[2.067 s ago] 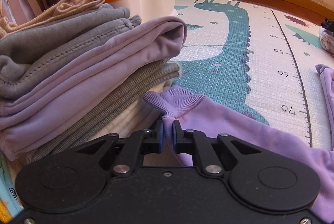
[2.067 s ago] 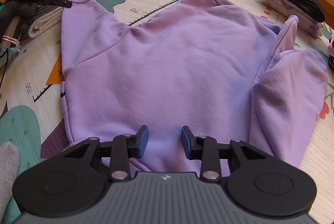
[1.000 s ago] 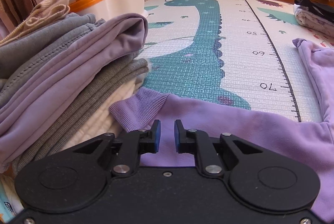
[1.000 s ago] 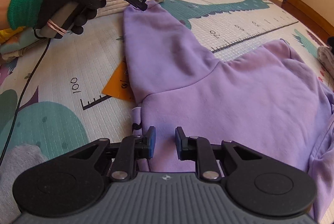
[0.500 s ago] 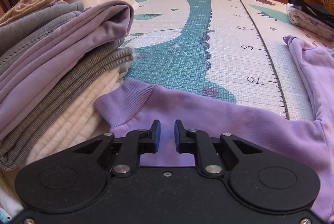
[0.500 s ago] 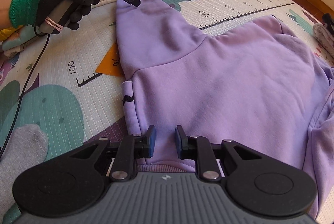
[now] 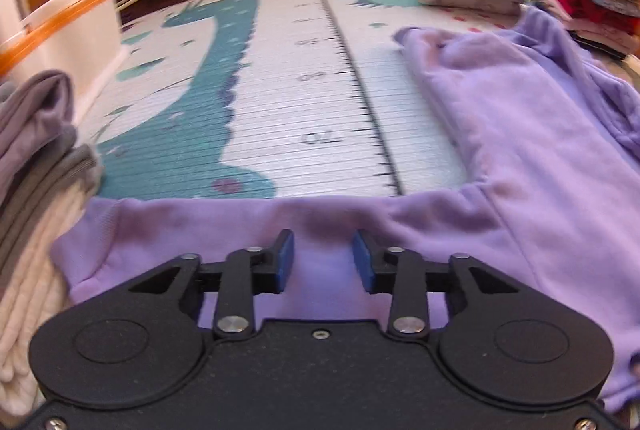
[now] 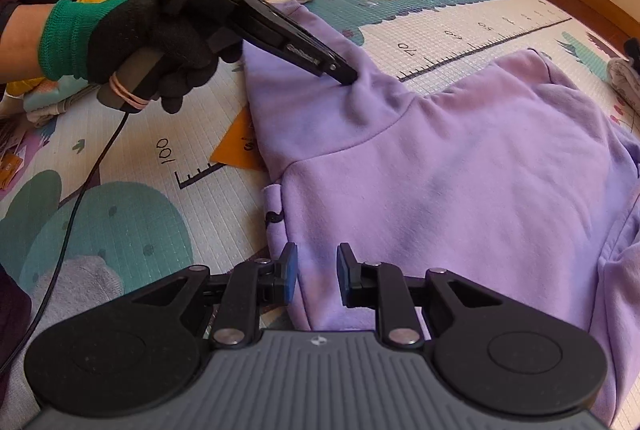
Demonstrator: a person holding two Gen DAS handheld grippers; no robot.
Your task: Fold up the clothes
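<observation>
While the lilac fleece sweatshirt (image 8: pixel 460 165) lies flat on the ridged play mat (image 7: pixel 280 109), sleeve stretched leftward toward folded stacks (image 7: pixel 36 165), I hold my left gripper (image 7: pixel 322 261) and right gripper (image 8: pixel 316 272) open above it.

Lilac sweatshirt (image 8: pixel 460 169) all over a white play mat (image 7: pixel 280 117) printed with a teal dinosaur and black ruler marks. Black glove (image 8: pixel 160 37), green cuff, blue gripper pads (image 7: pixel 285 262).
</observation>
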